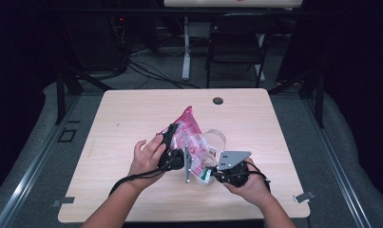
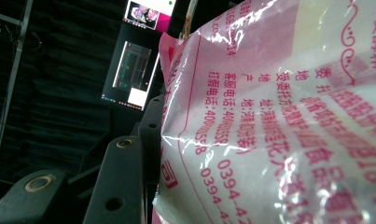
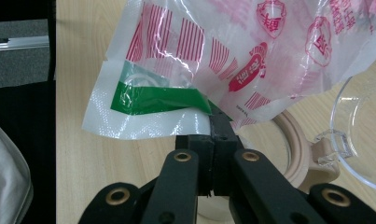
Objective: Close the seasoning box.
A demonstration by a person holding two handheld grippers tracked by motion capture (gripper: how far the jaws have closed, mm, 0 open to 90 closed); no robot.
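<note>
Because the pink-printed plastic bag (image 1: 186, 135) hangs in the air between two grippers, most of the risk lies in how little of it each one holds. The right gripper (image 1: 209, 172) has its jaws fully closed on the bag's lower corner, pinching only the thin sealed edge beside a green stripe (image 3: 157, 99); in my judgement that slick film could slide out if the bag is pulled or tilted sharply. The left gripper (image 1: 172, 142) has its jaws about half open, clamped across the bag's fuller body. A squeeze there on soft, shifting contents could let the bag sag or twist, and I cannot tell whether its top is open.

The bag is held above the middle of the table (image 1: 118, 114), nearer the front edge than the back. Just under it, toward the right gripper, sits a clear container (image 1: 215, 142) with a beige ring (image 3: 295, 144) and a transparent hinged lid (image 3: 358, 140) swung open. If the work is pouring, a slipping corner would probably spill the contents onto the wood rather than into the mouth, or knock the light container over.

The bag is glossy, crinkled film, translucent white with pink and red print, catching bright glare along its folds. Its contents look pale and fine. The container appears to be rigid, smooth plastic with a round mouth. The table is matte, light-wood laminate with rounded corners and a small dark grommet (image 1: 218, 100) near the back edge.
</note>
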